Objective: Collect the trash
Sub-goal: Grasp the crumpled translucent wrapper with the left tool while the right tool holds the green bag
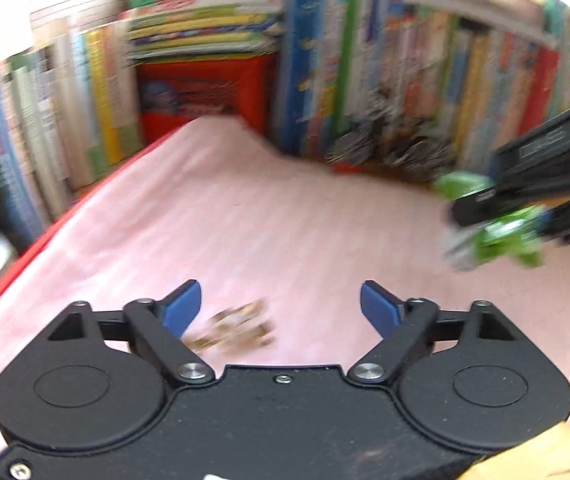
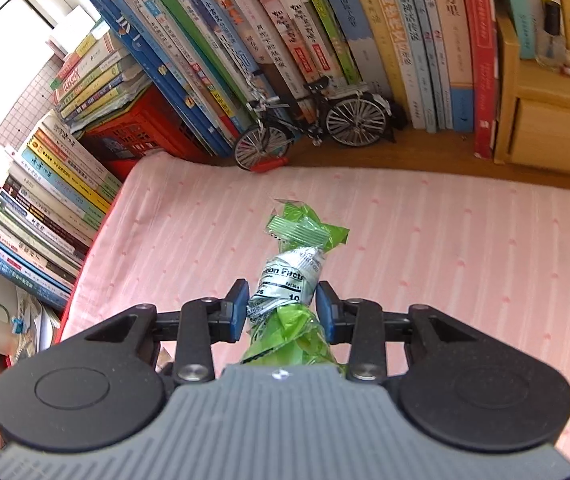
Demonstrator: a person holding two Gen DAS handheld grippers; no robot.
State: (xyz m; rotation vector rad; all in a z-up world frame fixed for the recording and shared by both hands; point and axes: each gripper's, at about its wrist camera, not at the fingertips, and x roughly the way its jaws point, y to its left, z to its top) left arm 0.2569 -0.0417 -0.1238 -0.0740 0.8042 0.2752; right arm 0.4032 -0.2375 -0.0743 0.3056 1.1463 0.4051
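A crumpled green and silver snack wrapper (image 2: pixel 303 236) sticks up between the blue pads of my right gripper (image 2: pixel 281 306), which is shut on it above the pink cloth (image 2: pixel 445 240). The left wrist view shows the same gripper (image 1: pixel 481 208) at the right edge with the green wrapper (image 1: pixel 505 236) in it, blurred. My left gripper (image 1: pixel 281 308) stands wide open low over the cloth with nothing pressed between its pads. A small brownish crumpled scrap (image 1: pixel 233 330), blurred, lies on the cloth just in front of the left pad.
Rows of upright books (image 2: pixel 365 40) line the back, and stacked books (image 2: pixel 53 208) the left. A red plastic crate (image 2: pixel 133 132) sits in the back left corner. A model bicycle (image 2: pixel 309 120) stands before the books. A wooden drawer unit (image 2: pixel 545 128) is at the right.
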